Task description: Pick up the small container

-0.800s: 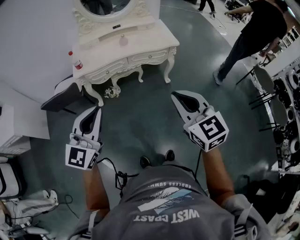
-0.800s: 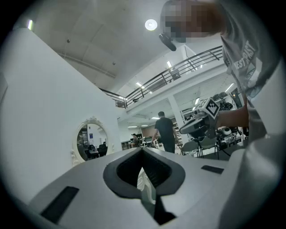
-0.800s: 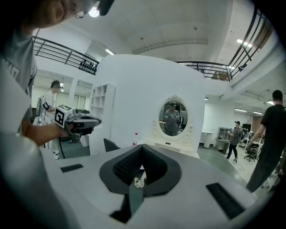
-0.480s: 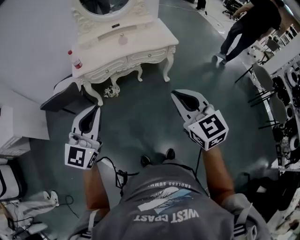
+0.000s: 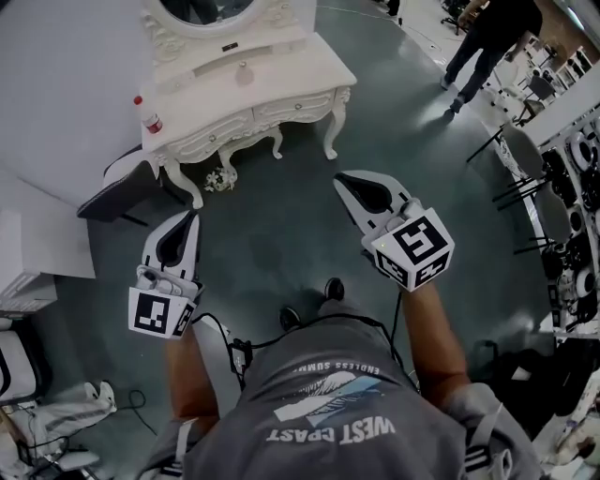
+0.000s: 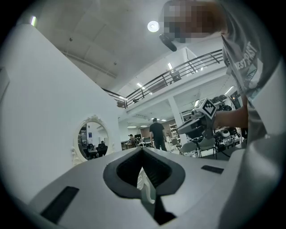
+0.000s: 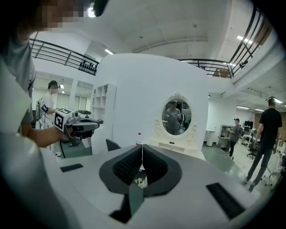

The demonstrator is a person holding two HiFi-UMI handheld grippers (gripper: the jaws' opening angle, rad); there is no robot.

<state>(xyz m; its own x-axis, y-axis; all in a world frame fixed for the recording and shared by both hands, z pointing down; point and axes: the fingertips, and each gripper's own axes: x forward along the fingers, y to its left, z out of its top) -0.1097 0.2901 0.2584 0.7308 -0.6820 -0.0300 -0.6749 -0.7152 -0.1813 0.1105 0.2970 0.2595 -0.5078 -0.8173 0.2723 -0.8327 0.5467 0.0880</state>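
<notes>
A white carved dresser (image 5: 281, 80) with an oval mirror (image 5: 202, 9) stands ahead of me on the grey floor. On its top lies a small round container (image 5: 241, 67), and a red-capped bottle (image 5: 147, 114) stands at its left end. My left gripper (image 5: 192, 216) and right gripper (image 5: 340, 179) hover over the floor well short of the dresser, both shut and empty. In the right gripper view the dresser (image 7: 176, 145) and the bottle (image 7: 139, 138) lie beyond the closed jaw tips (image 7: 142, 145). The left gripper view has its tips (image 6: 143, 150) together.
A person in dark clothes (image 5: 487, 33) walks at the back right. Black stands and drum gear (image 5: 572, 216) line the right side. A dark chair (image 5: 117, 192) sits left of the dresser, with a white flower bunch (image 5: 220, 180) under it. A cable (image 5: 230, 342) trails by my feet.
The person in dark clothes has walked farther off to the back right. My right gripper has drifted slightly forward and left. The left gripper has stayed where it was.
</notes>
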